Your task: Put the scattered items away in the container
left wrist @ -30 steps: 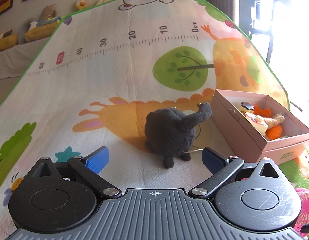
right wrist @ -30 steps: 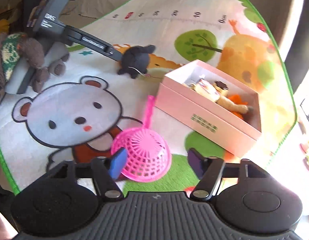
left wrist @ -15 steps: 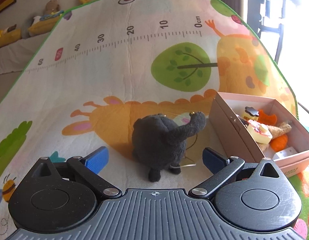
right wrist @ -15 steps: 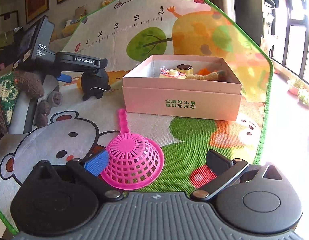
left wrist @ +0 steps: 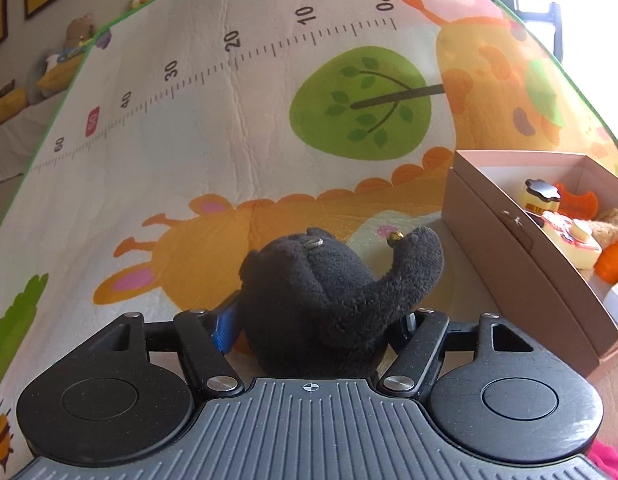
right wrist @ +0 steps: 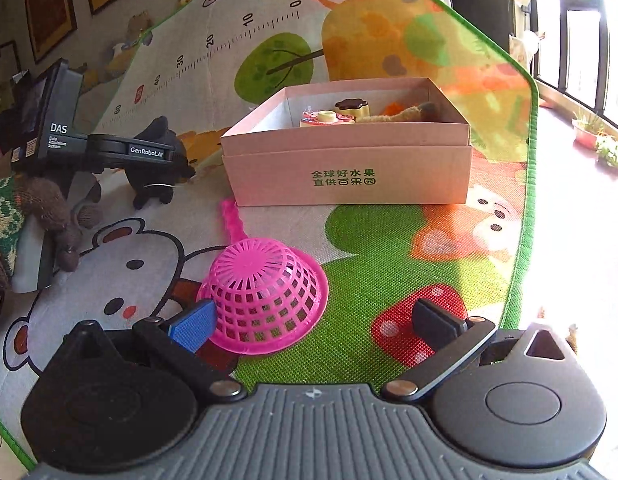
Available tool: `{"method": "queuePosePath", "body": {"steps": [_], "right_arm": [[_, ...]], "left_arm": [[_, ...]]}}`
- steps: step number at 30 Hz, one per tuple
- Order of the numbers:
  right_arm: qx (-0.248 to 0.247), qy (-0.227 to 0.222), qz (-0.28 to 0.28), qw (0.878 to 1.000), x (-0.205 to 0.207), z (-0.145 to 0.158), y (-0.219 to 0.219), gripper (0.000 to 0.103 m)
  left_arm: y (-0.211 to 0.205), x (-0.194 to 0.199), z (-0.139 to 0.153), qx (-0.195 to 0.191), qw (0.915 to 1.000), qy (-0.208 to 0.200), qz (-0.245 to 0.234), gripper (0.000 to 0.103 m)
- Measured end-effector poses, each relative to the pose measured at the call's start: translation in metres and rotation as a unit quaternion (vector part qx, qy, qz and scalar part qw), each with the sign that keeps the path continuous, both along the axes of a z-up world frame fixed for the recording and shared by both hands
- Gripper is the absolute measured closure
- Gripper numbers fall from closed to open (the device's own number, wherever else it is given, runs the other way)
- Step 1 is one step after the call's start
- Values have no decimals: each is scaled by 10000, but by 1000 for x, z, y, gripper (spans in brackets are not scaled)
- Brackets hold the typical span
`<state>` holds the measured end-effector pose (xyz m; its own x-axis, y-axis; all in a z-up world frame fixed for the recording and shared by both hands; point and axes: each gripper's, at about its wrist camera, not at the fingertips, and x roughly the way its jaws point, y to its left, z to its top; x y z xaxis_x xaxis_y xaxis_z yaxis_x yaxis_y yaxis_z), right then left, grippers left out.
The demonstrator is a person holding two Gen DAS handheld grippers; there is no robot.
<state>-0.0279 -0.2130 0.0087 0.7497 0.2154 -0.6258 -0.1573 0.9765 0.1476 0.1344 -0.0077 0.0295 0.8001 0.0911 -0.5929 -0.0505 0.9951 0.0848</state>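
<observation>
A black plush toy [left wrist: 325, 292] stands on the play mat, just left of the pink cardboard box [left wrist: 509, 256]. My left gripper [left wrist: 315, 326] has its jaws closing around the plush's body; the blue pad [left wrist: 225, 328] lies against its left side, and the other pad is hidden behind it. In the right wrist view the same left gripper [right wrist: 165, 156] clasps the plush [right wrist: 157, 184] beside the box [right wrist: 349, 176]. An upside-down pink basket [right wrist: 265, 296] lies on the mat between the wide-open fingers of my right gripper [right wrist: 313, 322], close to the blue left pad.
The box holds several small toys [right wrist: 341, 114]. A hand in a brown knitted glove [right wrist: 45, 208] holds the left gripper. The mat's green edge [right wrist: 525, 200] runs close on the right, with bare floor and windows beyond. Soft toys line the far wall.
My left gripper moved forward over the plush and its fingers came in from wide apart onto it. My right gripper rolled level, opened wider and sank toward the pink basket.
</observation>
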Motion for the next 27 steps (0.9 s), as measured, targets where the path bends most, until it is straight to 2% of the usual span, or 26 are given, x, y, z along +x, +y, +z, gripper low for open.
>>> {"method": "queuePosePath", "body": {"steps": [3, 7, 10, 14, 16, 18, 20, 22, 25, 27], "right_arm": [[-28, 13, 16, 10000, 0, 0, 0, 0], [-173, 41, 123, 9998, 1, 1, 4, 0], [-526, 119, 548, 9970, -3, 2, 16, 0], [-951, 88, 624, 9935, -8, 2, 26, 0], [-1059, 77, 520, 9930, -7, 4, 22, 0], [-1324, -17, 178, 9910, -4, 6, 14, 0], [-1616, -90, -301, 9863, 0, 7, 1, 0], [-1691, -14, -638, 9835, 5, 7, -13, 0], [-1373, 186, -718, 9877, 8, 10, -28, 0], [-1215, 162, -623, 9905, 2, 13, -28, 0]], "left_arm": [[0, -25, 4, -14, 9998, 56, -187, 29], [-6, -81, 17, -297, 9967, 102, -743, 29], [-18, -123, 23, -517, 9914, 134, -1193, 27], [-30, -158, 24, -805, 9828, 215, -1651, 26], [-38, -170, 20, -785, 9764, 274, -1996, 15], [-46, -178, 16, -625, 9737, 313, -2171, 12], [-50, -182, 12, -429, 9739, 344, -2201, 9], [-47, -184, 10, -341, 9770, 350, -2078, 9], [-35, -183, 7, -256, 9842, 377, -1709, 8], [-24, -181, 5, -238, 9883, 393, -1454, 5]]}}
